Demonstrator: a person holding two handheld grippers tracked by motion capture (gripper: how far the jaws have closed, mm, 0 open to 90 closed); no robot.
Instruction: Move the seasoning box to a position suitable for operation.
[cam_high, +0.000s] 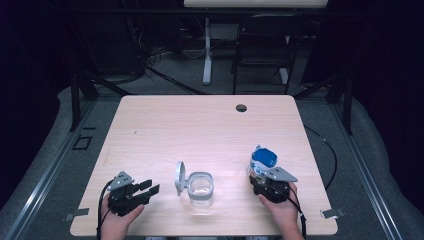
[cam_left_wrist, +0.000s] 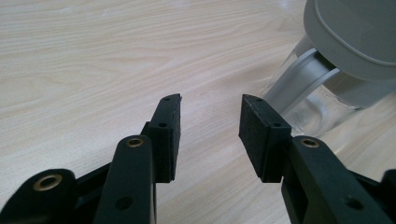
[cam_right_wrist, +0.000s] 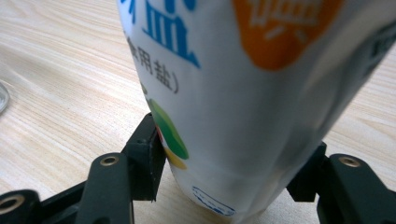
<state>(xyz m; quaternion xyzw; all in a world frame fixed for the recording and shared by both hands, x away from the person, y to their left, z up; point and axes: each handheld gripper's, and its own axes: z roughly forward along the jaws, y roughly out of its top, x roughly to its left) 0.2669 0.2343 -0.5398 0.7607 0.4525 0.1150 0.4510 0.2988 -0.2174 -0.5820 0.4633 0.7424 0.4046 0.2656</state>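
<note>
A clear glass jar (cam_high: 201, 188) with its grey hinged lid (cam_high: 179, 177) flipped open stands near the table's front edge. In the left gripper view the jar (cam_left_wrist: 322, 100) and its lid (cam_left_wrist: 359, 32) are at the upper right. My left gripper (cam_high: 148, 189) rests on the table to the jar's left, open and holding nothing (cam_left_wrist: 210, 119). A white salt bag (cam_high: 262, 162) with a blue top stands at the front right. My right gripper (cam_high: 265, 181) is shut on the bag's lower part (cam_right_wrist: 233, 116), one jaw on each side.
The light wooden table (cam_high: 200, 130) has a round cable hole (cam_high: 241, 107) near its far edge. Behind the table stand a dark chair (cam_high: 265, 45) and a white desk leg (cam_high: 207, 50). Cables lie on the floor.
</note>
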